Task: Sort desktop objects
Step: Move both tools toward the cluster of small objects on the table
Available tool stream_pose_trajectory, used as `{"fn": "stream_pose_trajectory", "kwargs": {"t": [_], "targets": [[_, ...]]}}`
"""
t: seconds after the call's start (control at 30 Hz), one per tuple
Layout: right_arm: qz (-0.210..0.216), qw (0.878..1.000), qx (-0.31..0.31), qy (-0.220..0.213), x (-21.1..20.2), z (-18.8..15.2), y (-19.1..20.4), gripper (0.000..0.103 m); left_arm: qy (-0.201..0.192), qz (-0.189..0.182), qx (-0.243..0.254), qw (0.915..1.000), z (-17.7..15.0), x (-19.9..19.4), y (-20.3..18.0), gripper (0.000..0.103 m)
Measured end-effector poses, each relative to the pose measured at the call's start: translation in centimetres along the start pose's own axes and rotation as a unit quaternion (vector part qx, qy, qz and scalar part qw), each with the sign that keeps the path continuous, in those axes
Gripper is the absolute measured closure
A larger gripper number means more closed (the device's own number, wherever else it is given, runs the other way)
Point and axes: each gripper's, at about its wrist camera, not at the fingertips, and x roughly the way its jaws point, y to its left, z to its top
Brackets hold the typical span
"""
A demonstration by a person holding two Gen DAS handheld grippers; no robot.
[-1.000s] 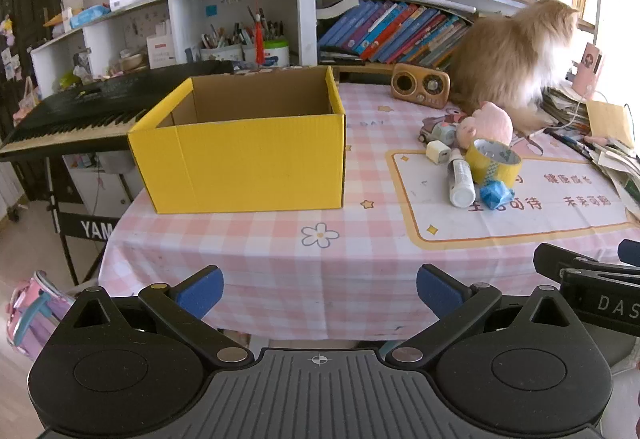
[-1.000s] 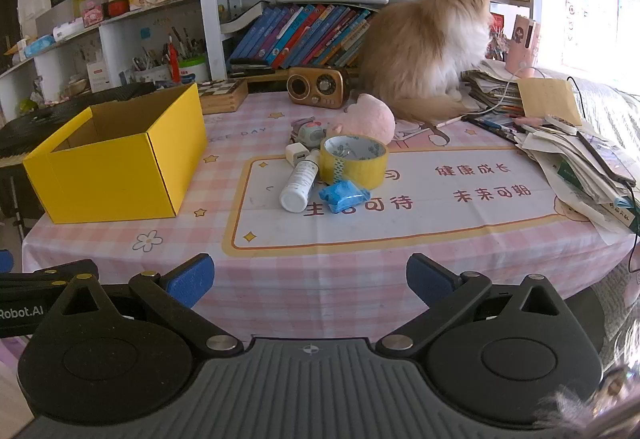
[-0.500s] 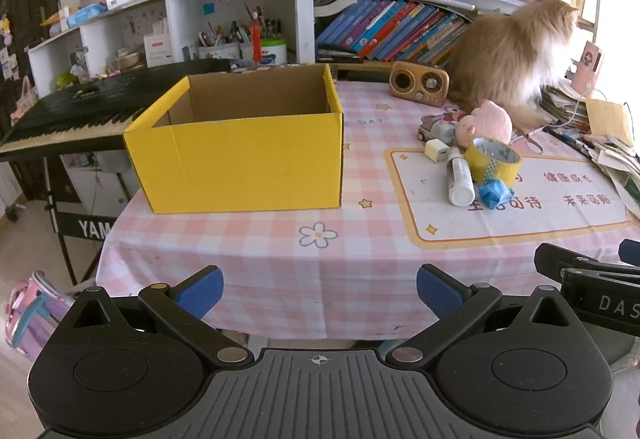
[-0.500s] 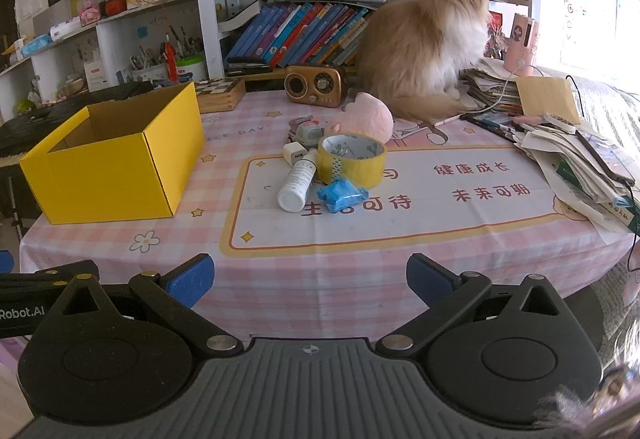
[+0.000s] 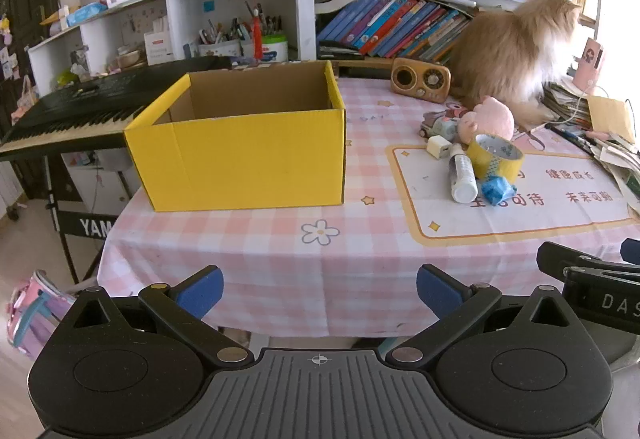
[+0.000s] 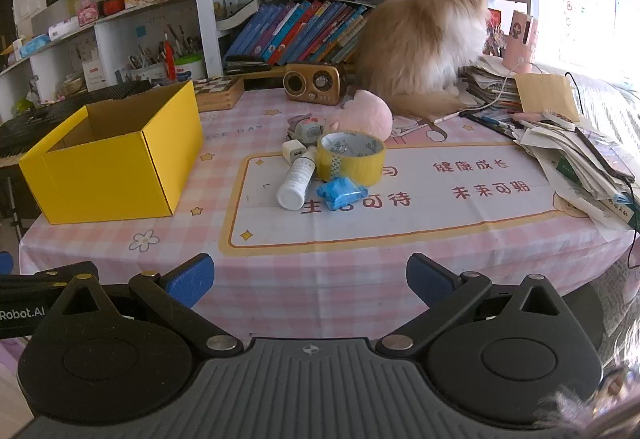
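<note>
the white cylindrical bottle [image 6: 295, 179] lies on its side on the pink checked tablecloth [image 6: 320, 271], long axis running near-to-far, touching the yellow tape roll [image 6: 351, 158]. left gripper [image 5: 319, 291] and right gripper [image 6: 310, 280]: jaws spread, empty. keyboard stand reads "yam".

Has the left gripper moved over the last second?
Yes. The left gripper has edged forward toward the table: the yellow box looks slightly nearer and larger.
</note>
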Motion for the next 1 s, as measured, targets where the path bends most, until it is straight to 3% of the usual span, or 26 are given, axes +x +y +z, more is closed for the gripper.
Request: {"fn": "stream_pose_trajectory", "kwargs": {"t": [0.6, 1.0], "targets": [[-0.006, 1.000, 0.001, 0.010, 0.9, -0.1, 0.3, 0.000, 0.005, 0.000, 0.004, 1.0000, 0.3, 0.7, 0.3, 0.000], [-0.012, 1.000, 0.004, 0.011, 1.4, -0.1, 0.2, 0.000, 0.007, -0.040, 0.006, 0.9991, 0.6, 1.2, 0.4, 0.000]]}}
